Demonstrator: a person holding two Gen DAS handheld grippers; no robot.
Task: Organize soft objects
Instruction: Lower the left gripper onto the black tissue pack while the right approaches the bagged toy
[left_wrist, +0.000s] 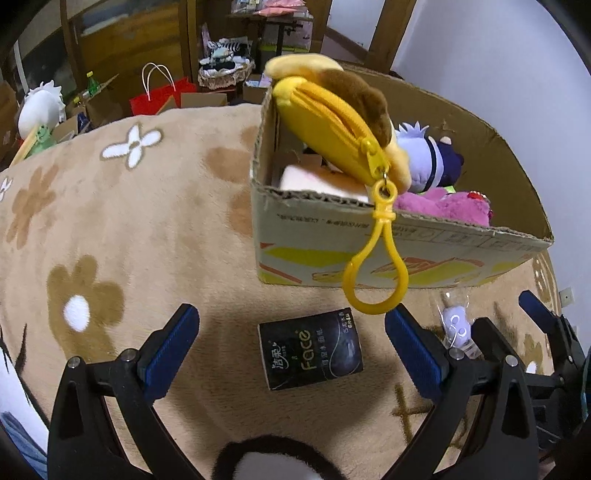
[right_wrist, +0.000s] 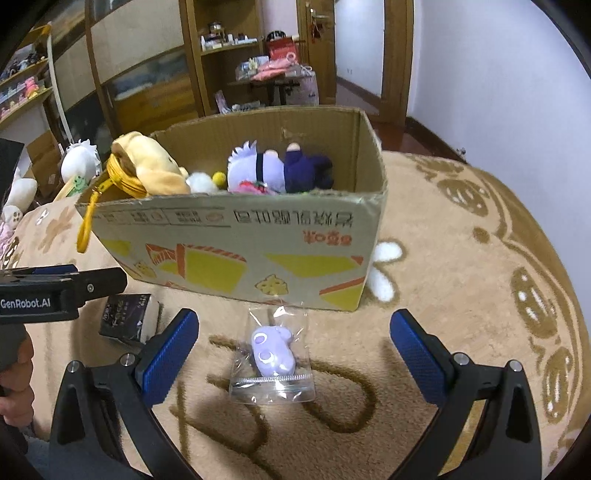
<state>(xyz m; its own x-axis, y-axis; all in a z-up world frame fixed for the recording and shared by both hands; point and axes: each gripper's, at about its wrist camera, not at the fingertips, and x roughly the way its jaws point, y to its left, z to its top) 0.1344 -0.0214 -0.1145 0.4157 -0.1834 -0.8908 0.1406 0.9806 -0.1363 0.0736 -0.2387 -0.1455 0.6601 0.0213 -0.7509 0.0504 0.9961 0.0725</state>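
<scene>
Left gripper (left_wrist: 291, 345) jaws spread wide, holding nothing, above black tissue pack (left_wrist: 311, 353) on beige blanket (left_wrist: 129, 229); right gripper (right_wrist: 294, 350) likewise agape, empty, flanking bagged purple toy (right_wrist: 272, 351); yellow plush pouch (left_wrist: 332, 122) perched on cardboard box (right_wrist: 258, 236) corner, clip dangling outside; purple-haired doll (right_wrist: 273, 171) inside box.

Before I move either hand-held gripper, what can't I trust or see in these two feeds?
- Floor of the open cardboard box: both views, covered by plush toys.
- White soft item inside: left wrist view, blurred, partly behind the yellow zip pouch plush.
- Black tissue pack: right wrist view, partly blocked by the left hand-held gripper.
- Small lilac toy in the clear bag: details too small.
</scene>
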